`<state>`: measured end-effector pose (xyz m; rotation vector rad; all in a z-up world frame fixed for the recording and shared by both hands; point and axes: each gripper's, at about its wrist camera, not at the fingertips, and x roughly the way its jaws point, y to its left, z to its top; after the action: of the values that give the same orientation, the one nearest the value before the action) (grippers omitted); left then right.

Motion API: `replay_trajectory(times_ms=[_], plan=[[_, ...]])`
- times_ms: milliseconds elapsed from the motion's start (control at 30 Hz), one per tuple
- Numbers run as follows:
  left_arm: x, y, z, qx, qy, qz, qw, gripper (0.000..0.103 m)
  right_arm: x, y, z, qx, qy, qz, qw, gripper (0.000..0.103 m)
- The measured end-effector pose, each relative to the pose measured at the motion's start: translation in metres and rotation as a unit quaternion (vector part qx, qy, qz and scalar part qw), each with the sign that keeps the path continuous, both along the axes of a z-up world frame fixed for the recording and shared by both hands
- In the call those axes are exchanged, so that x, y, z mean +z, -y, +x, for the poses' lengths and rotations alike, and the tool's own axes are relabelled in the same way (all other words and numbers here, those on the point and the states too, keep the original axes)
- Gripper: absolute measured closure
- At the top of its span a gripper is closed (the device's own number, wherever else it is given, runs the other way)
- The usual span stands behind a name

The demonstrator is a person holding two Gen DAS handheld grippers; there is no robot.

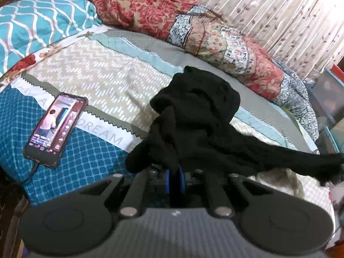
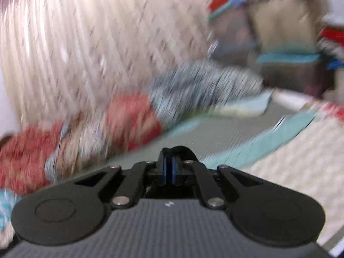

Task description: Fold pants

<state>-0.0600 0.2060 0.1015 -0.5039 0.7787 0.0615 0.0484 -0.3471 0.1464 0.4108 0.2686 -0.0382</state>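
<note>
1. The phone [image 1: 56, 127] lies on the bed [image 1: 103, 81] left of the work; a swung pant leg could sweep it.
2. The left gripper [image 1: 175, 177] is clamped on the bunched black pants [image 1: 193, 124], which are lifted over the bed; a twisted grip risks a crooked fold.
3. The right gripper [image 2: 169, 169], jaws together, seems to pinch a bit of dark cloth; the view is blurred, so slipping is likely.

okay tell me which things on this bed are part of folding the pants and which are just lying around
Part of the job:
- black pants, bunched up
- left tongs, shut on the pants
- right tongs, closed; a dark scrap shows at the tips, too blurred to identify

Just lying about:
- phone, screen lit, cable attached
- teal pillow
- red floral quilt
- bedsheet
</note>
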Motion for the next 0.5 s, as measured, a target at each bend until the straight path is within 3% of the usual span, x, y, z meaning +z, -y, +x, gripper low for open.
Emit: replay_trajectory(times_ms=[133,267,367,500], plan=[[0.005,-0.008,-0.013,0.005,-0.002,-0.011,0.9999,0.095,0.034,0.039,-0.024,-0.077,0.038,-0.013,0.996,0.096],[-0.002,-0.007,-0.017,0.003,-0.014,-0.010,0.9998,0.095,0.035,0.068,-0.016,-0.137,0.012,-0.022,0.990,0.096],[-0.011,-0.001,-0.014,-0.003,-0.023,-0.004,0.9997,0.095,0.019,0.078,0.026,-0.146,-0.046,-0.052,0.987,0.096],[-0.028,0.012,-0.008,-0.006,-0.056,0.017,0.9982,0.094,-0.035,0.095,0.082,-0.102,-0.184,-0.061,0.976,0.076]])
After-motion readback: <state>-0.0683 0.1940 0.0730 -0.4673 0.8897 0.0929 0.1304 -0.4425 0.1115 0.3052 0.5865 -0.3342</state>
